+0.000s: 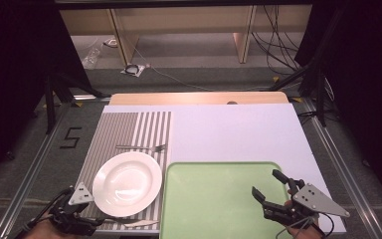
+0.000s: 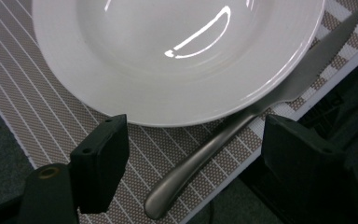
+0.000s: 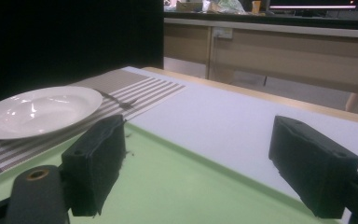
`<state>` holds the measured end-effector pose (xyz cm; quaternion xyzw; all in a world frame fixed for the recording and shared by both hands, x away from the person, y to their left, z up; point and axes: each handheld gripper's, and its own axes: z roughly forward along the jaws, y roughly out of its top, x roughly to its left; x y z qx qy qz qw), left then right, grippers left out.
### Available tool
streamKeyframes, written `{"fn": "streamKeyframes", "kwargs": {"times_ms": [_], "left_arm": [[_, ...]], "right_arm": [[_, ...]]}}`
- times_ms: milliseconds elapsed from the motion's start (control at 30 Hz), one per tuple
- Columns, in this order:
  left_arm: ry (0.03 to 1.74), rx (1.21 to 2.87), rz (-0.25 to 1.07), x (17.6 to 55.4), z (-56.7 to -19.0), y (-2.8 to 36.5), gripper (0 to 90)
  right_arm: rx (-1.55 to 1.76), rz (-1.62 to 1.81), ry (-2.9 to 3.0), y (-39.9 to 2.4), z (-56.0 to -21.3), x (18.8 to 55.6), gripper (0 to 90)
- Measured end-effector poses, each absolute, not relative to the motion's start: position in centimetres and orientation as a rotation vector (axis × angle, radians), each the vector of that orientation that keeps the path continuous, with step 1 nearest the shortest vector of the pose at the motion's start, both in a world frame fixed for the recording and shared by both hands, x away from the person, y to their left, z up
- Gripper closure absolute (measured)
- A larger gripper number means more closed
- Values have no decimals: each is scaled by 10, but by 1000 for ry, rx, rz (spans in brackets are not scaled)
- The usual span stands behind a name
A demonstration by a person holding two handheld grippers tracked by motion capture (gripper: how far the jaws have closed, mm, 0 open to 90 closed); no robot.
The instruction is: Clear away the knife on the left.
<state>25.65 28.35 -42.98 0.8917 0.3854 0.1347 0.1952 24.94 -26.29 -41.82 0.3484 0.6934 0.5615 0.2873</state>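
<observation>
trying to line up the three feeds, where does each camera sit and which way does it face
High view: above the person's side, looking forward and down on the table; both hands and grippers enter at the bottom.
Left gripper view: on the left gripper, looking down at the knife beside the plate.
Right gripper view: on the right gripper, looking low across the green tray.
All three share the plate.

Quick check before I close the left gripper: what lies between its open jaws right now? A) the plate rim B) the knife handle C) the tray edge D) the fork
B: in the left gripper view the knife handle lies on the striped placemat between the open jaws of the left gripper, its blade tucked under the white plate.
</observation>
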Motion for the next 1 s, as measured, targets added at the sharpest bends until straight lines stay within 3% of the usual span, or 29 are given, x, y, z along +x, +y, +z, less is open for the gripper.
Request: {"fn": "streamKeyframes", "kwargs": {"times_ms": [600, 1000], "left_arm": [[1114, 2603, 245, 266, -454, 282, 283], [1089, 2649, 165, 273, -464, 275, 401]], "right_arm": [[944, 1497, 1857, -263, -419, 250, 196], [939, 1502, 1857, -263, -419, 251, 198]]}}
